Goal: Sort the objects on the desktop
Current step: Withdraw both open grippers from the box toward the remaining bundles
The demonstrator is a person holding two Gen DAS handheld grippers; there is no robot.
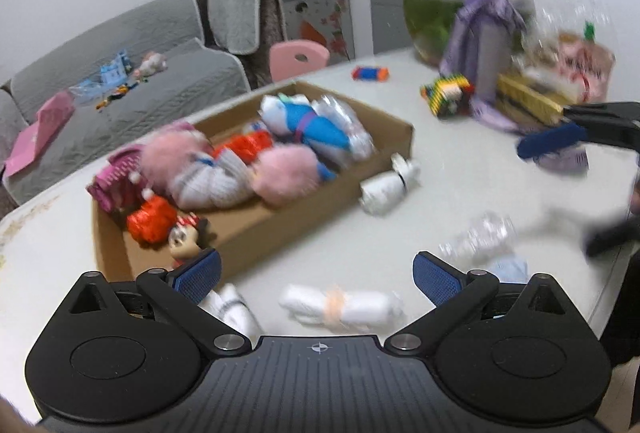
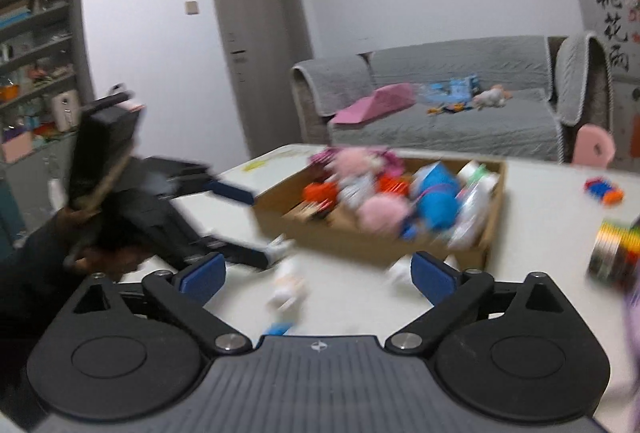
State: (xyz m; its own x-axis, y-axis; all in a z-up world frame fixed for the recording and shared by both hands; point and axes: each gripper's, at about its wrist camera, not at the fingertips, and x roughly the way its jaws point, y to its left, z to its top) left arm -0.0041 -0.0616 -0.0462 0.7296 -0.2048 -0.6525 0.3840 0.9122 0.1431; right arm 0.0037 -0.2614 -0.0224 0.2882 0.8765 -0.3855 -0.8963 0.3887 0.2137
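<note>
The left tongs [image 1: 316, 275] are standing wide apart with nothing between the blue pads, and a white rolled bundle with a pale band [image 1: 340, 307] is lying on the surface [image 1: 460, 173] just ahead of them, near the closest edge. A second white roll [image 1: 232, 307] is sitting beside the left pad. The right tongs [image 2: 316, 273] are likewise spread wide and gripping nothing, hanging over a blurred white item [image 2: 286, 287] on the surface.

Further in, a crumpled clear plastic piece [image 1: 484, 233] and another white roll [image 1: 390, 185] are lying loose, the roll just beside the wall of the cardboard box [image 1: 256, 233]. The box is crowding the middle of the surface, holding pink fluffy toys [image 1: 286, 173], a blue and white plush [image 1: 304, 121], orange items and a small doll [image 1: 184, 239].

Toward the far edge, a colourful block toy [image 1: 448, 93], an orange and blue toy [image 1: 370, 73], a purple cloth over a bottle [image 1: 488, 45] and a glass bowl with green contents [image 1: 432, 17] are standing clustered. Beyond the surface, a grey sofa [image 1: 120, 73] is carrying scattered toys.
</note>
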